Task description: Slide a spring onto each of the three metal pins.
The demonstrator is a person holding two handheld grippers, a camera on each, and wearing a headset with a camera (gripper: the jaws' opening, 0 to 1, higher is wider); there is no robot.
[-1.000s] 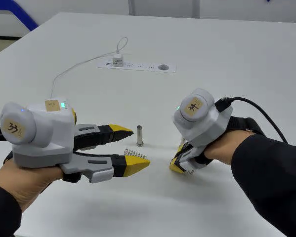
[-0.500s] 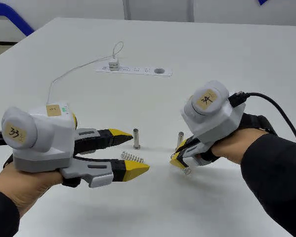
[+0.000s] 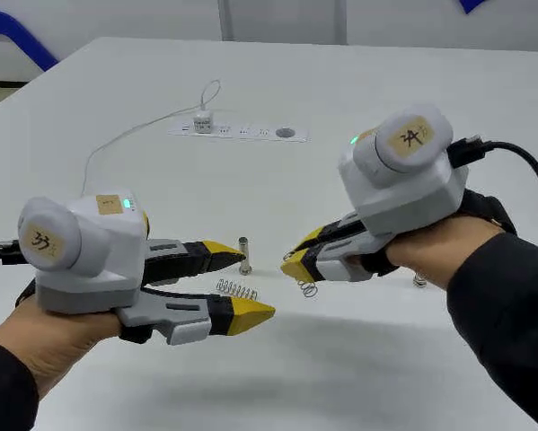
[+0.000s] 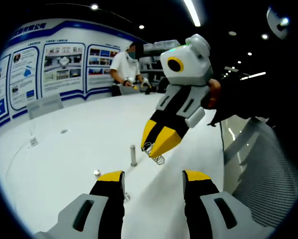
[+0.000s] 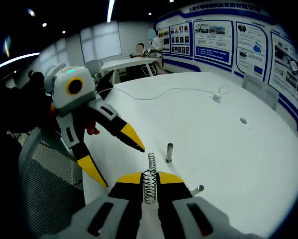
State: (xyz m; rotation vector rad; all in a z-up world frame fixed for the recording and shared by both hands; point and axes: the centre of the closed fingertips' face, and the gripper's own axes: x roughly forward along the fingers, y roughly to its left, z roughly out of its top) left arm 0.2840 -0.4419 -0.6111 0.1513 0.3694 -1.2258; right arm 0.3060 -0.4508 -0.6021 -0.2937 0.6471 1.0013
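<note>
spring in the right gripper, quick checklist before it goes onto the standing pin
1. Spring clamped in the fingers of the right gripper: ok.
2. Pin standing upright: ok.
3. Pin bare, nothing on it yet: ok.
4. Spring lined up over the pin: not ok, it hangs off to one side.
5. Left gripper clear of the pin: cannot tell; it is open, with one finger tip close beside the pin.
6. Second spring out of the path: ok, lying flat by the left gripper.

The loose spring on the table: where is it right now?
In the head view, the loose spring lies on the table just nearer the person than the upright metal pin, beside the open left gripper.
</note>
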